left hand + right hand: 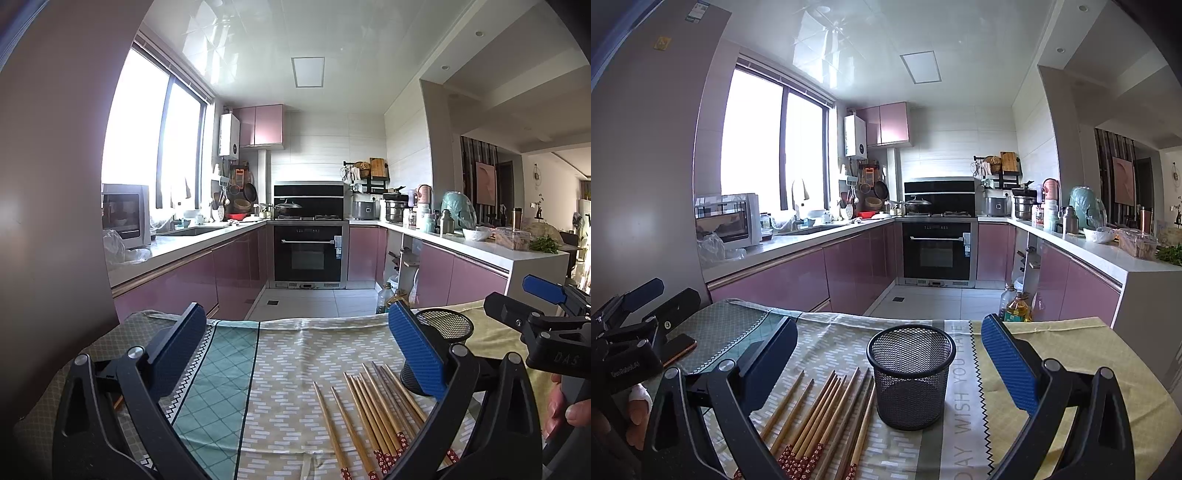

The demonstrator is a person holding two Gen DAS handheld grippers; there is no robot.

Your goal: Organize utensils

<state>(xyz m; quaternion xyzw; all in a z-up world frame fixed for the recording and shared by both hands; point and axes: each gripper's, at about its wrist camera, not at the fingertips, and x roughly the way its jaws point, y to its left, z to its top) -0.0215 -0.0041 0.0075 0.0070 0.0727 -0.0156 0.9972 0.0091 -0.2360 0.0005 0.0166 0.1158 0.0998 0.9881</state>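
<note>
Several wooden chopsticks [373, 417] with red patterned ends lie side by side on the tablecloth; in the right wrist view the chopsticks [827, 417] lie just left of a black mesh cup [910, 376], which stands upright and empty. The cup [443, 328] shows partly behind my left gripper's right finger. My left gripper [295, 354] is open and empty above the cloth, left of the chopsticks. My right gripper [886, 358] is open and empty, with the cup between its fingers from this angle. Each gripper shows at the edge of the other's view.
A patterned tablecloth [295, 354] covers the table. A phone [679, 349] lies at the table's left. Oil bottles [1015, 306] stand on the floor beyond the far edge. Pink kitchen cabinets [775, 280] and an oven [936, 251] lie behind.
</note>
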